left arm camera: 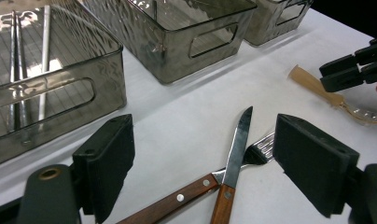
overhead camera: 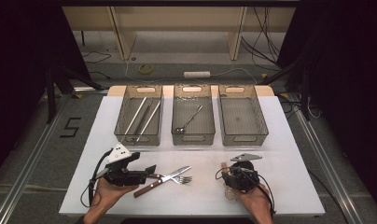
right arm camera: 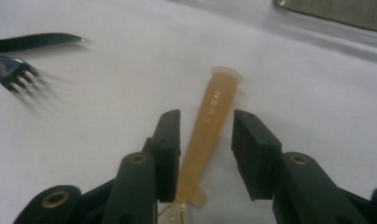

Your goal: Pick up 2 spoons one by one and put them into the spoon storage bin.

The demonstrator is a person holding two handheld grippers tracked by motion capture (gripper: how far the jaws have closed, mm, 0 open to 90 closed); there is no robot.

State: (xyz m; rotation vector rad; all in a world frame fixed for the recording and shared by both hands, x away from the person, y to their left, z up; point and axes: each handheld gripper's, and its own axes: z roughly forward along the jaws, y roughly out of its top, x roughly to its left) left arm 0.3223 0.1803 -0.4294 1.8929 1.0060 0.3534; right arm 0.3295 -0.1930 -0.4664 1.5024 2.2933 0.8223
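A spoon (right arm camera: 210, 116) with an amber plastic handle lies on the white table (overhead camera: 280, 158) at the front right. My right gripper (right arm camera: 207, 116) straddles that handle with its jaws set close on both sides; a gap shows at the right pad, so it is open. In the high view the right gripper (overhead camera: 226, 176) sits over the spoon (overhead camera: 223, 164). A wooden-handled knife (left arm camera: 239, 140) and fork (left arm camera: 263, 148) lie crossed at the front centre. My left gripper (left arm camera: 203, 128) hovers wide open just before them, nothing between its pads; in the high view the left gripper (overhead camera: 152, 171) reaches the knife (overhead camera: 175, 172).
Three smoky plastic bins stand in a row at the back: the left bin (overhead camera: 139, 141) holds long metal chopsticks (overhead camera: 141, 116), the middle bin (overhead camera: 192, 140) a metal spoon (overhead camera: 189, 119), and the right bin (overhead camera: 245, 139) has nothing in it. The right gripper (left arm camera: 350, 70) shows in the left gripper view.
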